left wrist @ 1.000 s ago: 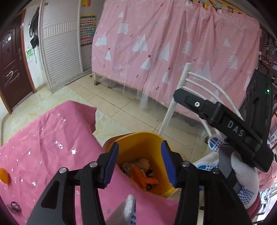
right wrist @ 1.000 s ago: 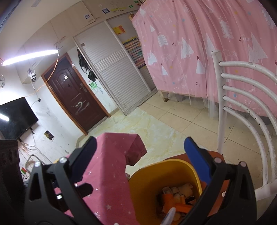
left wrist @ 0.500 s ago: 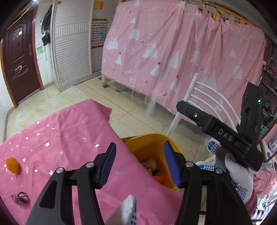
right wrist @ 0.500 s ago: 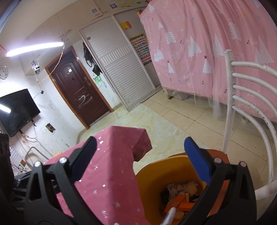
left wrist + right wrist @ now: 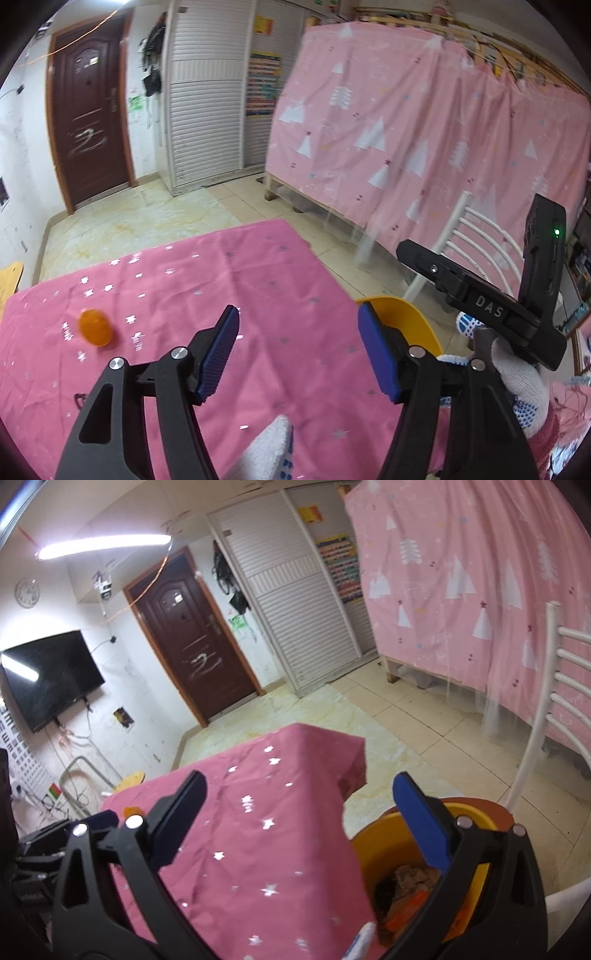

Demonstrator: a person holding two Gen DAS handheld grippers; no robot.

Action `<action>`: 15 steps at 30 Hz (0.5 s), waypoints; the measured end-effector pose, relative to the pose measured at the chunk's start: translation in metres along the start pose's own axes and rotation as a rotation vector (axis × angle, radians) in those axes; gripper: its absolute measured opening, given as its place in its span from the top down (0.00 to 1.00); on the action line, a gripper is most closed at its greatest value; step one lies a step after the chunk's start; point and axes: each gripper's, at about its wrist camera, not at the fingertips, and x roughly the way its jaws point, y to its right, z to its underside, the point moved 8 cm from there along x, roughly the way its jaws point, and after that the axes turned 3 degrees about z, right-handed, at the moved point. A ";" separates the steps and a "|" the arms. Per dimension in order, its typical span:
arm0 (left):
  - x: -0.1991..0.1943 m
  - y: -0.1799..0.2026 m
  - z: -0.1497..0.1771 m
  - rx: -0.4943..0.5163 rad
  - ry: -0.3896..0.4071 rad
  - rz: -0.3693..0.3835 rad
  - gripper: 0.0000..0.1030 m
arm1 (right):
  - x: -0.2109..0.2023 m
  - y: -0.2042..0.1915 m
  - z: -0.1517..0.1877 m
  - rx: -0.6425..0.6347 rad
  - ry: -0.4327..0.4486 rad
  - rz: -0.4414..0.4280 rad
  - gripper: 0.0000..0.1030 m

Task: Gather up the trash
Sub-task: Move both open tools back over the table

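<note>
Both grippers had swung from over the bin (image 5: 373, 853) back across the table (image 5: 258, 295). The bin, holding scraps, stood at the table's right edge. The left gripper (image 5: 299, 354) was opening with nothing between its blue pads; the right gripper (image 5: 314, 823) gaped wide, empty. An orange bit (image 5: 96, 327), perhaps a cap, lay far left. Being smooth and round, it might roll away if pinched off-centre.
</note>
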 end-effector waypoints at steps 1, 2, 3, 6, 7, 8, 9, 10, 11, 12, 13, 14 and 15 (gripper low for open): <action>-0.003 -0.008 0.001 -0.009 0.004 -0.007 0.42 | 0.002 -0.005 0.000 -0.008 -0.005 -0.004 0.06; -0.006 -0.017 0.002 -0.022 0.007 -0.016 0.42 | 0.005 -0.014 0.001 -0.023 -0.012 -0.009 0.06; -0.007 -0.022 0.002 -0.030 0.009 -0.021 0.42 | 0.006 -0.020 0.003 -0.031 -0.017 -0.012 0.06; -0.014 -0.044 0.004 -0.061 0.016 -0.044 0.41 | 0.013 -0.040 0.006 -0.061 -0.034 -0.028 0.06; -0.016 -0.050 0.005 -0.066 0.018 -0.052 0.40 | 0.016 -0.048 0.008 -0.075 -0.042 -0.036 0.06; -0.018 -0.057 0.007 -0.073 0.020 -0.065 0.40 | 0.018 -0.055 0.009 -0.087 -0.048 -0.042 0.06; -0.019 -0.062 0.008 -0.077 0.021 -0.073 0.39 | 0.020 -0.060 0.010 -0.097 -0.053 -0.047 0.06; -0.021 -0.070 0.011 -0.083 0.022 -0.085 0.38 | 0.023 -0.067 0.012 -0.110 -0.059 -0.053 0.06; -0.022 -0.076 0.012 -0.087 0.019 -0.097 0.37 | 0.025 -0.073 0.013 -0.120 -0.065 -0.058 0.06; -0.023 -0.084 0.015 -0.093 0.014 -0.113 0.37 | 0.029 -0.082 0.015 -0.135 -0.072 -0.067 0.06; -0.023 -0.091 0.017 -0.101 0.011 -0.124 0.36 | 0.031 -0.088 0.016 -0.145 -0.077 -0.073 0.06; -0.024 -0.097 0.020 -0.107 0.010 -0.131 0.36 | 0.033 -0.094 0.016 -0.151 -0.080 -0.077 0.06; -0.025 -0.106 0.023 -0.119 0.008 -0.141 0.36 | 0.036 -0.102 0.017 -0.165 -0.086 -0.086 0.06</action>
